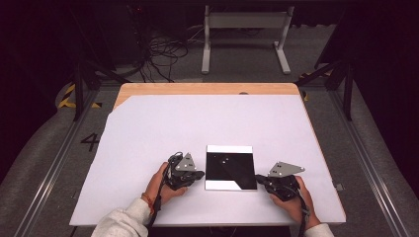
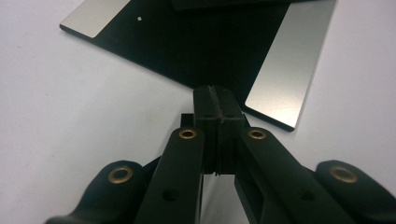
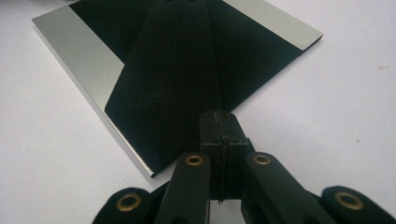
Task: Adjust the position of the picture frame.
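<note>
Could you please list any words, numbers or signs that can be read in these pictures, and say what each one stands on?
"4": a large dark numeral on the grey floor, left of the table.
The square mirror-like plate, the left gripper and the right gripper carry no readable text.

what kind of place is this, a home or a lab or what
Probably a lab or test room: a table with a white sheet and mirror, floor rails, loose cables.
</note>
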Tool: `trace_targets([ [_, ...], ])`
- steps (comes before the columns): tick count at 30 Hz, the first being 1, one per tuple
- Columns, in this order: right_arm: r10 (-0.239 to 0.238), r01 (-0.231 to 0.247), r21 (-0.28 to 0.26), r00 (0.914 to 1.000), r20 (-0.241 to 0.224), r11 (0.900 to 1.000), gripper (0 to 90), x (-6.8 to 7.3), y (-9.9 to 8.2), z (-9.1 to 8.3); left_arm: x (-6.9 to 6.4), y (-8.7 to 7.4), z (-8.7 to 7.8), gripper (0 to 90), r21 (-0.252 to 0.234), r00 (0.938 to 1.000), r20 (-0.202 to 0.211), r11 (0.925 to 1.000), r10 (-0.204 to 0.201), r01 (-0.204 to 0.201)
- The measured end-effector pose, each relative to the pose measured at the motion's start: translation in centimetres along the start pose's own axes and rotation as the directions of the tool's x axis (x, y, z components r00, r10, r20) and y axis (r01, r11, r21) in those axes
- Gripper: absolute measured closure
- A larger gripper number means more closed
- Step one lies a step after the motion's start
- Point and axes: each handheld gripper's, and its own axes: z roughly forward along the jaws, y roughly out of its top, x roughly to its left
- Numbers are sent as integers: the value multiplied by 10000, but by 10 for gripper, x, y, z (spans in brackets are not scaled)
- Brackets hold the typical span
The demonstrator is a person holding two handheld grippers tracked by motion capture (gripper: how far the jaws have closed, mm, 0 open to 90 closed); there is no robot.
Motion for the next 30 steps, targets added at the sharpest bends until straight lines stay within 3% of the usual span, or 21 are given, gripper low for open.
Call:
trace_targets([
  [7, 83, -84, -38, 9999, -106, 10000, 900, 0, 2, 4, 0, 0, 0, 899, 6, 9999, 144, 10000, -11, 11],
  [13, 181, -182, -29, 9997, -167, 9998, 900, 0, 4, 6, 1, -5, -1, 899, -185, 9992, 327, 9995, -244, 250],
  [20, 187, -188, -32, 9998, -85, 9998, 900, 2, 6, 8, 0, -4, -2, 900, -101, 9991, 370, 9998, -181, 185],
  [30, 353, -353, -18, 9993, -136, 9994, 900, 0, 10, 12, -3, -9, -6, 900, -66, 9971, 747, 9999, -124, 129],
])
